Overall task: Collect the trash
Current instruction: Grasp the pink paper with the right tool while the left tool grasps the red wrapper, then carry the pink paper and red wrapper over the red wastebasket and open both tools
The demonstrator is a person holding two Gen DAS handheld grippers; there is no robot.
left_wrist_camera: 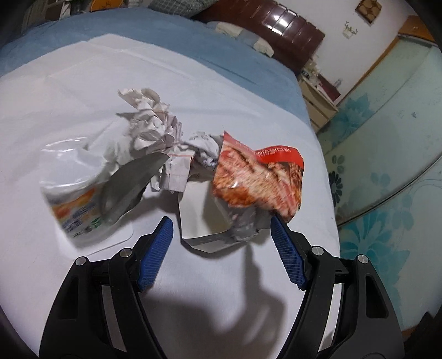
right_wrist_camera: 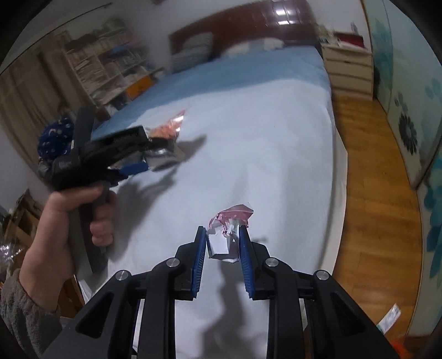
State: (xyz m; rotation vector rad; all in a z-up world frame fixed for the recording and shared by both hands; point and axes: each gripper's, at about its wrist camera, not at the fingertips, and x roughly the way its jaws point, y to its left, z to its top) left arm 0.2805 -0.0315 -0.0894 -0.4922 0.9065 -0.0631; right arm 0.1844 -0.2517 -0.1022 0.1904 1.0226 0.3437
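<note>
A crumpled red-and-silver foil snack wrapper [left_wrist_camera: 257,176] lies just ahead of the left gripper [left_wrist_camera: 221,229], whose blue-padded jaws gape wide, its right pad touching the wrapper's edge. The right gripper [right_wrist_camera: 222,234] is nearly closed, pinching a small crumpled pink-and-white wrapper [right_wrist_camera: 230,221] between its tips above the white sheet [right_wrist_camera: 262,132].

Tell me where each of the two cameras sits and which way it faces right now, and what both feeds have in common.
Left wrist: rides the left gripper, looking down along its open fingers at the red snack wrapper, crumpled paper and white pouch on the white sheet; only its own fingers show.
Right wrist: rides the right gripper, shut on a pink wrapper, facing up the bed toward the headboard; the person's left hand shows.
Shared: the sheet, the headboard, the red wrapper and the left gripper.
</note>
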